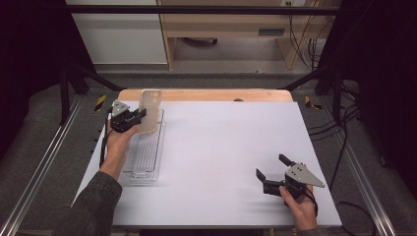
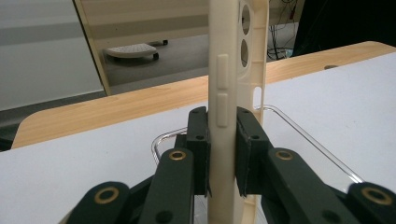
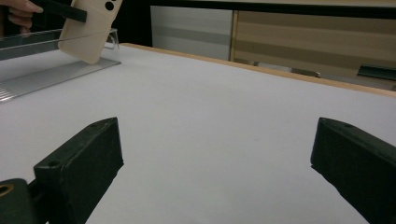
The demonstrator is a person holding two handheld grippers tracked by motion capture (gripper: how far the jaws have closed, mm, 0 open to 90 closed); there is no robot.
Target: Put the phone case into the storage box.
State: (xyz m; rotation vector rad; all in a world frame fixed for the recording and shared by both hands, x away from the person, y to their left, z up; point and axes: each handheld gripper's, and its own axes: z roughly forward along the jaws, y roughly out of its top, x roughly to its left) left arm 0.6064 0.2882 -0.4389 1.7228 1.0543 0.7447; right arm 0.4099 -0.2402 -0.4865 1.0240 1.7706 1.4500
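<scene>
At upper left of the high view, we see the left gripper (image 1: 139, 117) clamped on a cream plastic phone case (image 1: 149, 111), held upright above the far end of a clear ribbed plastic tray (image 1: 143, 162). From the left gripper view we note both pads pressing the case's (image 2: 223, 93) buttoned edge. At lower right of the high view, the right gripper (image 1: 271, 167) hovers over the white tabletop (image 1: 221, 147), jaws wide apart, holding nothing.
</scene>
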